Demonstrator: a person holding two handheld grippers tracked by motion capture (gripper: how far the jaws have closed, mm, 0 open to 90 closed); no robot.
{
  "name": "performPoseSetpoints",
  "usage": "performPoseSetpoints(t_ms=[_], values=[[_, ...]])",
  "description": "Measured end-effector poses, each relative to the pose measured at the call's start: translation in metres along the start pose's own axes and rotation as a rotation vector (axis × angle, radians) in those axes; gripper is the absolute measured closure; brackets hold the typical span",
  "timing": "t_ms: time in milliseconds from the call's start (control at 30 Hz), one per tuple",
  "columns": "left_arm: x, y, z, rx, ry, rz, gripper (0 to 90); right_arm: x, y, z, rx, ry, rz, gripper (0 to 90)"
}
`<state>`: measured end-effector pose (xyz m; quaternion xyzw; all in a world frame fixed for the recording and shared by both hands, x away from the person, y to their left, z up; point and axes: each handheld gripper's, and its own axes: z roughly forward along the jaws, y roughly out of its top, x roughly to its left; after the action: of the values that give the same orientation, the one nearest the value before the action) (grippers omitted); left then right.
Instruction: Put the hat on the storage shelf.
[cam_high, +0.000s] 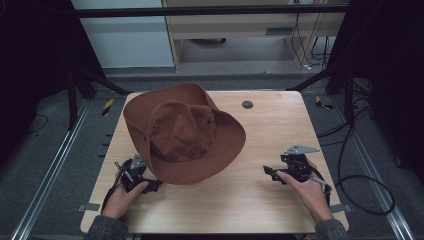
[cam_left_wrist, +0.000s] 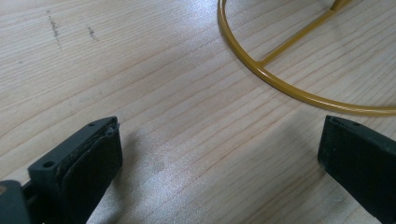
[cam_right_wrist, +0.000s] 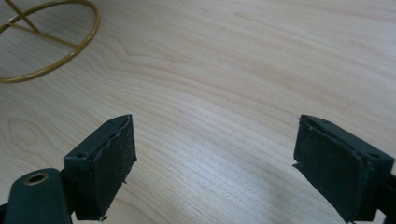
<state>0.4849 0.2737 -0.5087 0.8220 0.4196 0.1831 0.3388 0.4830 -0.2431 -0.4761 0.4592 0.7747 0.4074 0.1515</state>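
From the high view, a brown wide-brimmed hat (cam_high: 184, 133) sits on the wooden table (cam_high: 280, 125), raised as if propped on something beneath it. The left gripper (cam_high: 150, 186) rests just beside the hat's near brim, the right gripper (cam_high: 271, 173) well apart from the hat on its other side. Both hold nothing.

In the left gripper view, the jaws stand wide apart over bare wood, and a yellow wire ring (cam_left_wrist: 280, 86) with a spoke lies just ahead, cut off at the picture's edge. It looks like the base of a stand under the hat, though the hat itself is out of frame.

In the right gripper view, the jaws are likewise spread and empty, the same ring (cam_right_wrist: 70, 51) far off.

A likely risk: lifting the soft brim from one side could tip the light stand or let the hat slide off.
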Motion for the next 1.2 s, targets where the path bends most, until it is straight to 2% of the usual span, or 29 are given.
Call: performPoseSetpoints(t_ms=[133,167,433,900,1033,1100,1200], values=[[0.000,0.000,0.000,0.000,0.000,0.000,0.0,-0.003,-0.008,0.009,0.005,-0.002,0.028,12.5],[0.000,0.000,0.000,0.000,0.000,0.000,0.0,-0.004,-0.009,0.012,0.005,-0.011,0.017,12.4],[0.000,0.000,0.000,0.000,0.001,0.002,0.0,-0.004,-0.011,0.029,0.021,-0.049,0.034,11.2],[0.000,0.000,0.000,0.000,0.001,0.003,0.0,-0.003,-0.010,0.038,0.030,-0.070,0.046,8.9],[0.000,0.000,0.000,0.000,0.001,0.002,0.0,0.000,-0.011,0.039,0.026,-0.082,0.041,7.7],[0.000,0.000,0.000,0.000,0.001,0.002,0.0,0.001,-0.012,0.040,0.022,-0.093,0.020,7.2],[0.000,0.000,0.000,0.000,0.001,0.003,0.0,0.006,-0.012,0.042,0.045,-0.123,-0.020,7.2]])
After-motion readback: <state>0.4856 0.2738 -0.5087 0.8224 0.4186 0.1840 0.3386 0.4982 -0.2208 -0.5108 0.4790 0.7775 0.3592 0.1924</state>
